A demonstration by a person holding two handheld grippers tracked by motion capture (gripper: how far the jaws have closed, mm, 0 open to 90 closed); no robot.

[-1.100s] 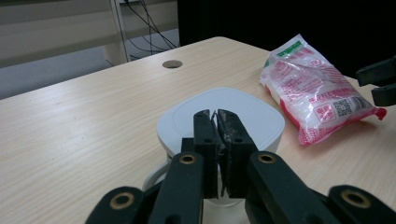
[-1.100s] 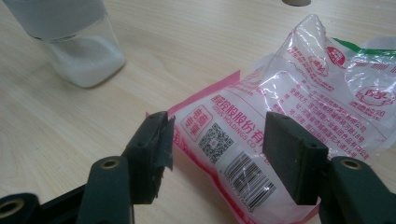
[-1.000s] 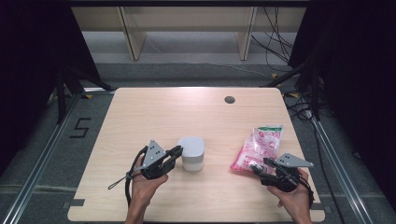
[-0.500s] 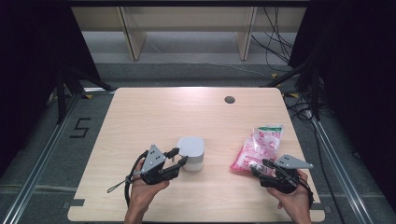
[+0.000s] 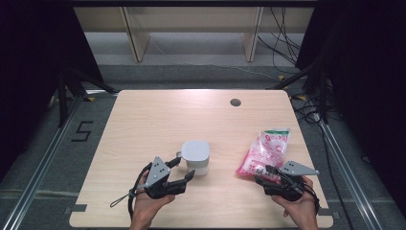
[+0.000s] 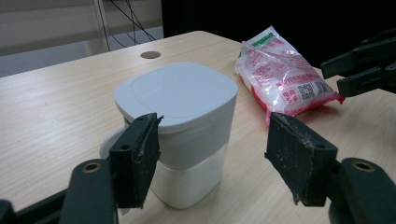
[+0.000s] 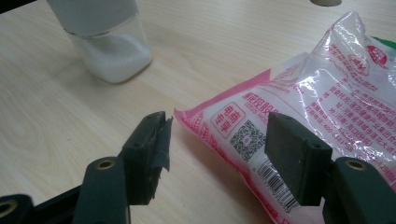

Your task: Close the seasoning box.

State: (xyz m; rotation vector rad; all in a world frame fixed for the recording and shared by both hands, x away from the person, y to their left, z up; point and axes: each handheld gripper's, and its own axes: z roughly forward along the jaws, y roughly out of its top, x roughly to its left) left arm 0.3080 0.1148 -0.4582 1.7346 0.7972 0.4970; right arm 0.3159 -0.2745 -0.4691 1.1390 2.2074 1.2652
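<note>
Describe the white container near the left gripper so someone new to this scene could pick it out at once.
On the light wooden table, look at the near half, just ahead of the left gripper. The white container stands upright there, apart from the jaws. Unlike the pink-printed bag lying flat to its right, it is a rounded-square tub with a white lid and white powder inside.

Between your left gripper (image 5: 184, 168) and right gripper (image 5: 264, 173) runs bare tabletop (image 5: 158, 120); the white container (image 5: 196, 155) blocks the left, the pink bag (image 5: 265, 151) blocks the right.
</note>
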